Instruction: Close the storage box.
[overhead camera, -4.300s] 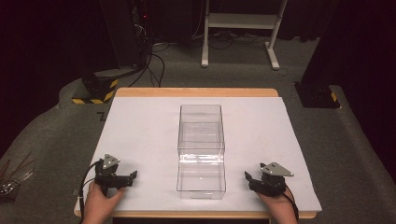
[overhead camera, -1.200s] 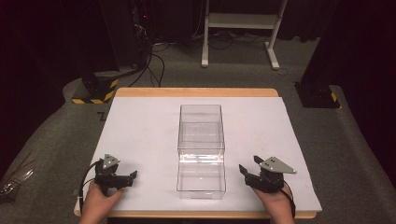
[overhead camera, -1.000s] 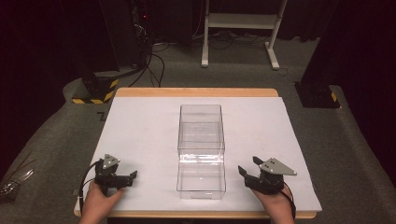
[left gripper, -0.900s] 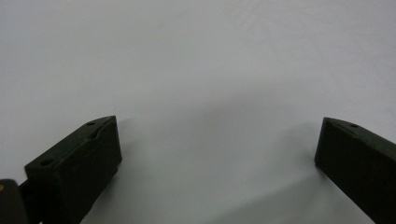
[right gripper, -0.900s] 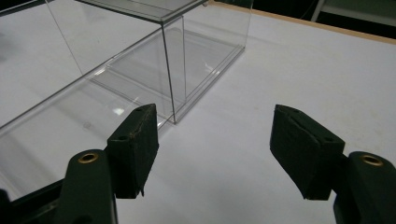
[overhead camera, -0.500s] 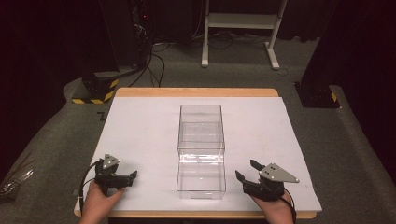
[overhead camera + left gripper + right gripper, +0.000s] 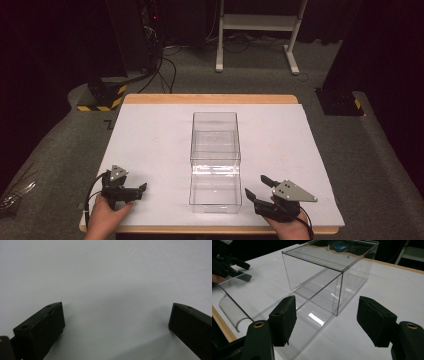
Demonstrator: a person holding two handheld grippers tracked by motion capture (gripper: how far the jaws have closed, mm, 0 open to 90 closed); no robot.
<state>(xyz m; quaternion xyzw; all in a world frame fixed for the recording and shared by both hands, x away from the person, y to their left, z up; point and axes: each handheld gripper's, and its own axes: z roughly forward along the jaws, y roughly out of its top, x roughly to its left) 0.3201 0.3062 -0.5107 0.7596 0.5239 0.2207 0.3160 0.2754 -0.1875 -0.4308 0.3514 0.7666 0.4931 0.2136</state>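
A matte white worktop (image 7: 150, 145) with wood edge carries a clear, glossy rectangular box (image 7: 215, 145); grey carpet (image 7: 380, 150) surrounds it. Both the left gripper (image 7: 141, 188) and the right gripper (image 7: 259, 186) have their jaws wide, holding nothing.

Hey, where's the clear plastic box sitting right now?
In the high view the clear box stands mid-table on the white sheet, lengthwise, its near end between the left gripper and the right gripper.

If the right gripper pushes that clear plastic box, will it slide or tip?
The clear box looks rigid, thin-walled and empty, so probably light. Its long, low shape sits flat on the smooth white table, so it would likely slide rather than tip. Glossy walls may feel slippery to the right gripper.
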